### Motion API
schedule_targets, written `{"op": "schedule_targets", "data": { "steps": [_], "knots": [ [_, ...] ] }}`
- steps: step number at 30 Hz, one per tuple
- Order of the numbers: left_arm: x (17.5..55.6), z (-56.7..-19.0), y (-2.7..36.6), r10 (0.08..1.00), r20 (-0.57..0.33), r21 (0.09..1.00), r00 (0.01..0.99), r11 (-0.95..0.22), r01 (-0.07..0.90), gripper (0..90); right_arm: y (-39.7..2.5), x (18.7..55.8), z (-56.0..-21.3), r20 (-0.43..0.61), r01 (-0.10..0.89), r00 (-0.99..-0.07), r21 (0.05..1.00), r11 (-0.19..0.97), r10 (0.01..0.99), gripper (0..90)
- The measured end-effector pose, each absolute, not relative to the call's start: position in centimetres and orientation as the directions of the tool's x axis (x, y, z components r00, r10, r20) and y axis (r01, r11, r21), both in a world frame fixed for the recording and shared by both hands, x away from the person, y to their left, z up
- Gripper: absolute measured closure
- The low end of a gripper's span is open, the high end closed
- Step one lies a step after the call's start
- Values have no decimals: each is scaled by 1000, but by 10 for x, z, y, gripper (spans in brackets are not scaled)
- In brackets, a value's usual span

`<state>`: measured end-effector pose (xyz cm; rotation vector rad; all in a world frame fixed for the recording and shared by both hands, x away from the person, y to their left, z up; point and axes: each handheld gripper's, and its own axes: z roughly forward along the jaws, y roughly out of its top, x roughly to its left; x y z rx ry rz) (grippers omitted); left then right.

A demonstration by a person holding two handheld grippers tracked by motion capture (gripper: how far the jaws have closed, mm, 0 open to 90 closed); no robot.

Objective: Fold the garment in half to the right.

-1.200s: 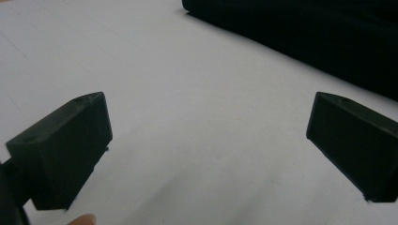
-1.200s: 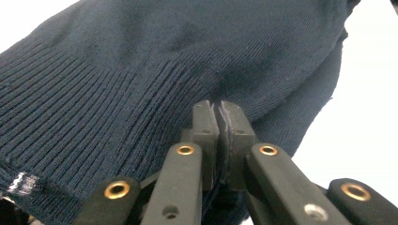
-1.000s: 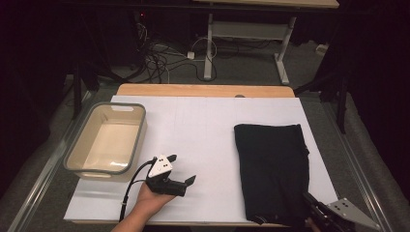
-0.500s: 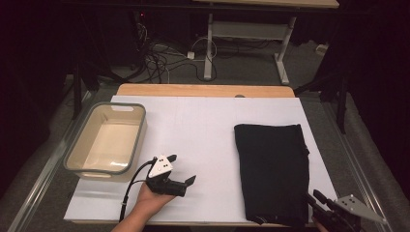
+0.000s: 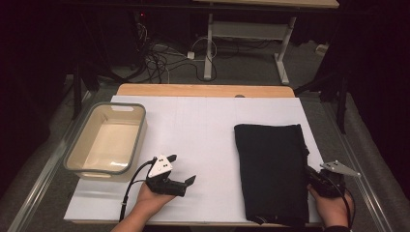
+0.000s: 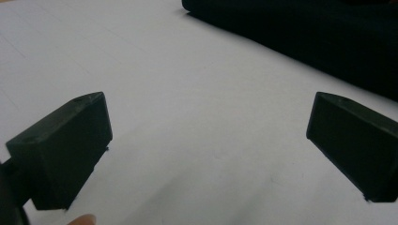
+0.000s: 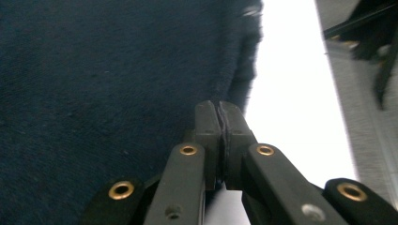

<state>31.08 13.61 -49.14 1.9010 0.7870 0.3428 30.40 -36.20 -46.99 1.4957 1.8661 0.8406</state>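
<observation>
A: Far left?
B: Tub on the white tabletop, near its left edge.
A: Next?
B: Left hand-held gripper, resting low near the front edge, jaws spread wide, nothing between.
A: And right?
B: Black cloth, folded flat on the right half. Right hand-held gripper at its right edge, jaws pressed together, pinching the cloth's edge.
</observation>
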Motion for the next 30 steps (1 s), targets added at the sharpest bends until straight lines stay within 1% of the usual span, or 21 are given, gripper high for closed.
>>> {"op": "schedule_targets", "data": {
  "steps": [3, 4, 5, 6, 7, 9, 11, 12, 15, 19, 21, 24, 26, 29, 30],
  "knots": [
    [311, -491, 136, 656, -102, 886, 748, -282, 368, 0, -371, 301, -472, -52, 611, -174, 777, 149, 983, 877],
    [311, -491, 136, 656, -103, 886, 748, -281, 368, 0, -372, 301, -473, -44, 615, -177, 775, 146, 983, 846],
    [311, -491, 136, 657, -105, 888, 747, -277, 368, 0, -371, 300, -472, -42, 605, -176, 783, 142, 984, 754],
    [311, -491, 136, 657, -105, 887, 747, -278, 369, 0, -371, 299, -469, -19, 597, -181, 792, 125, 983, 674],
    [311, -491, 136, 657, -105, 887, 747, -277, 368, 0, -369, 296, -465, -2, 586, -193, 802, 117, 981, 659],
    [311, -491, 136, 657, -103, 887, 747, -279, 368, 0, -360, 285, -458, -2, 546, -244, 826, 139, 970, 669],
    [311, -491, 136, 656, -103, 886, 747, -281, 369, 0, -347, 271, -452, -14, 519, -295, 837, 172, 956, 713],
    [311, -491, 136, 656, -103, 885, 747, -282, 370, 0, -339, 263, -450, -13, 505, -319, 844, 182, 948, 747],
    [311, -491, 136, 658, -101, 886, 747, -282, 368, 0, -316, 241, -448, -36, 468, -371, 856, 220, 928, 900],
    [311, -491, 136, 658, -102, 885, 746, -282, 370, 0, -299, 224, -453, -68, 458, -408, 847, 269, 910, 900],
    [311, -491, 136, 657, -103, 885, 747, -282, 370, 0, -297, 218, -454, -43, 457, -421, 853, 253, 906, 900],
    [311, -491, 136, 656, -104, 884, 747, -283, 372, 0, -288, 210, -454, -50, 446, -455, 851, 276, 889, 900],
    [311, -491, 136, 656, -103, 884, 748, -284, 372, 0, -279, 205, -455, -39, 437, -493, 852, 286, 869, 882],
    [311, -491, 136, 656, -101, 884, 748, -286, 371, 0, -264, 200, -456, -29, 421, -545, 855, 304, 838, 814],
    [311, -491, 136, 655, -101, 883, 748, -287, 370, 0, -259, 198, -456, -21, 417, -560, 856, 304, 828, 779]
  ]
}}
